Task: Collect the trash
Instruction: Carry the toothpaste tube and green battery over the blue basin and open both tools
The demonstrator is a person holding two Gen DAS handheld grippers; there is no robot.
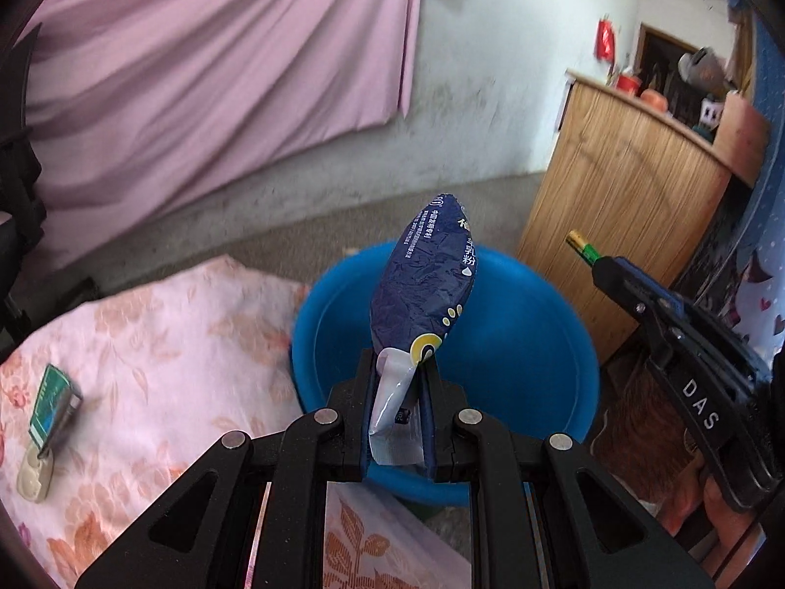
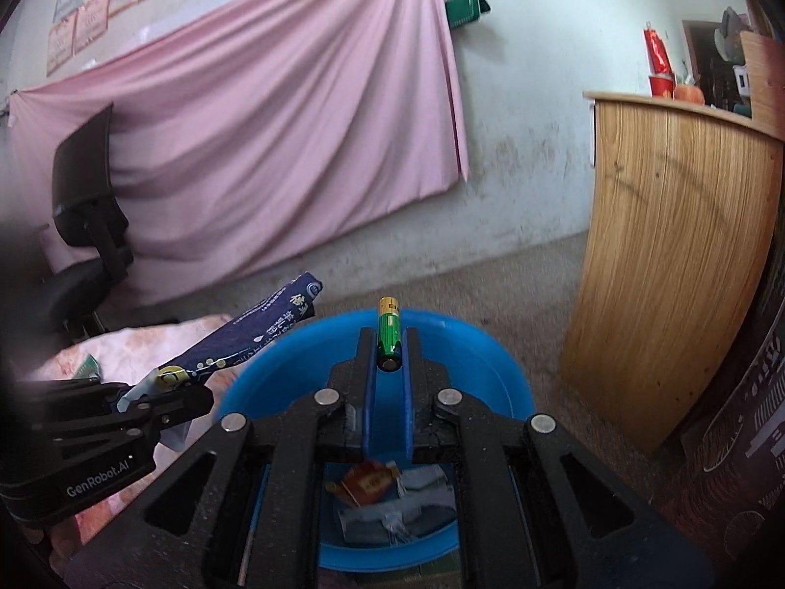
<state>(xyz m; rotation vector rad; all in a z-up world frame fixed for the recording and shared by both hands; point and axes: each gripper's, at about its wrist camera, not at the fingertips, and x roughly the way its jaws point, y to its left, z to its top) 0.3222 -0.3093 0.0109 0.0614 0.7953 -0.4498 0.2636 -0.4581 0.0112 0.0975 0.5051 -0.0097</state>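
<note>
Left wrist view: a dark blue crinkled foil sachet (image 1: 424, 289) is clamped by its white torn end in the left gripper (image 1: 398, 392), held above the round blue plastic basin (image 1: 539, 343). A green-and-gold battery (image 2: 389, 338) is pinched between the right gripper's (image 2: 387, 358) jaws over the same basin, where wrappers (image 2: 392, 495) lie. A small green carton (image 1: 54, 405) rests on the floral pink bedcover (image 1: 171, 343).
</note>
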